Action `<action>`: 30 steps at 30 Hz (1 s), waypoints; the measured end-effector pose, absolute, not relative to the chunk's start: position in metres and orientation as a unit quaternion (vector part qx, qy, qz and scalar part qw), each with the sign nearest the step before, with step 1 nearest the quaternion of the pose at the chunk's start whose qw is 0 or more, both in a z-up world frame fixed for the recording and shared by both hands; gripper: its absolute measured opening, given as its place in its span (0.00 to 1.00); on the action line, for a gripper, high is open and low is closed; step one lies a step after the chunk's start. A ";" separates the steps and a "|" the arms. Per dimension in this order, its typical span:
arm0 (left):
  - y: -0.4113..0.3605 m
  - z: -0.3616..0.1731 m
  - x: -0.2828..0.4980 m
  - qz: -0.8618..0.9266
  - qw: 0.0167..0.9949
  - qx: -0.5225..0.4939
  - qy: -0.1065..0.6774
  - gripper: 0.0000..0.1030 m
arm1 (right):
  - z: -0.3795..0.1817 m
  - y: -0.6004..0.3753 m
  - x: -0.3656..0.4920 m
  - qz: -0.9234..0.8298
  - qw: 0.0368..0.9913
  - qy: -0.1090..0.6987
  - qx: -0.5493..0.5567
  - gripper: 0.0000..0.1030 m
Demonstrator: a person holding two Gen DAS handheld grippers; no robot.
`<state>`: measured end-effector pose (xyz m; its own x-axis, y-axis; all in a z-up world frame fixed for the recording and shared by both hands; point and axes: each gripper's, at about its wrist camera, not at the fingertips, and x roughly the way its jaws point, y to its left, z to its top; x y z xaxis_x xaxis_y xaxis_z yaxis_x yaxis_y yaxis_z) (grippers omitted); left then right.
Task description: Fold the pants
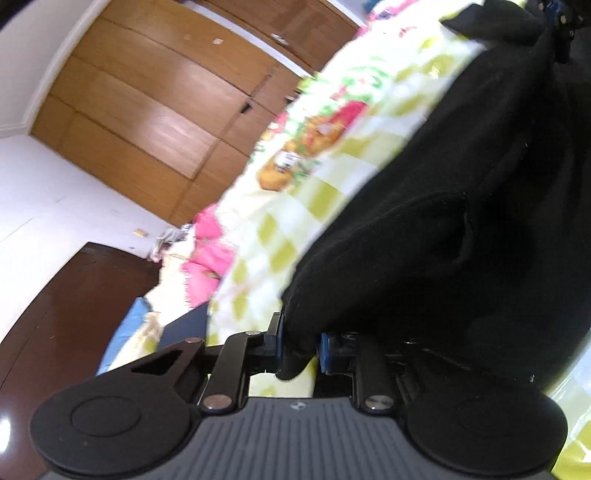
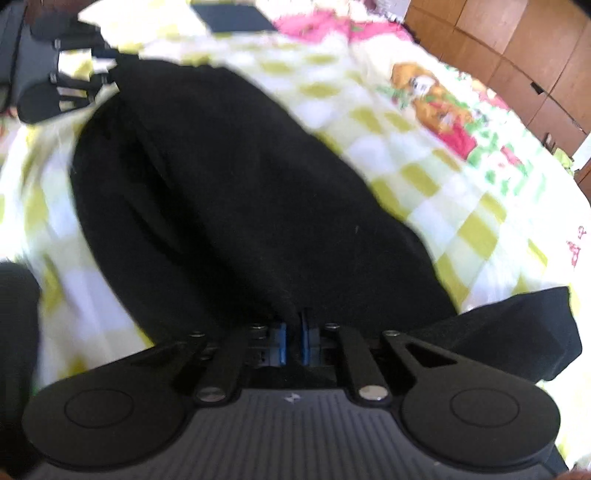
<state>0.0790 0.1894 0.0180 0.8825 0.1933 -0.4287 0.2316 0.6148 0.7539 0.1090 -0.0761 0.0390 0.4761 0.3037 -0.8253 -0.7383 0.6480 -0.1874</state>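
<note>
Black pants (image 1: pixel 461 206) lie stretched over a bed with a yellow-green checked cover. My left gripper (image 1: pixel 300 345) is shut on one edge of the pants, the cloth pinched between its blue pads. My right gripper (image 2: pixel 293 341) is shut on the opposite edge of the pants (image 2: pixel 229 206). The cloth hangs between the two grippers, lifted off the cover near each. The left gripper also shows in the right wrist view (image 2: pixel 107 77) at the far top left, and the right gripper in the left wrist view (image 1: pixel 561 26) at the top right.
The checked cover (image 2: pixel 461 177) has a cartoon print (image 2: pixel 439 103). Pink cloth (image 1: pixel 210 251) and a dark flat object (image 2: pixel 236 16) lie near the bed's far end. Wooden wardrobe doors (image 1: pixel 155 107) stand beyond the bed. A dark wooden piece (image 1: pixel 48 325) is at the lower left.
</note>
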 end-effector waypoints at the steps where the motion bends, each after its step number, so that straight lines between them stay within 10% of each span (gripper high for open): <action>1: 0.193 0.022 0.073 -0.005 0.871 0.429 0.240 0.31 | 0.049 -0.076 0.100 0.324 0.818 0.393 -0.269 0.08; 12: 0.201 -0.029 0.028 0.025 0.860 0.440 0.258 0.29 | 0.004 -0.041 0.058 0.366 0.791 0.411 -0.267 0.06; 17: 0.194 -0.024 0.038 -0.005 0.857 0.459 0.232 0.47 | 0.012 -0.018 0.062 0.383 0.792 0.360 -0.309 0.49; 30: 0.191 -0.044 0.041 -0.097 0.794 0.564 0.208 0.71 | -0.020 0.020 0.076 0.400 0.770 0.317 -0.383 0.64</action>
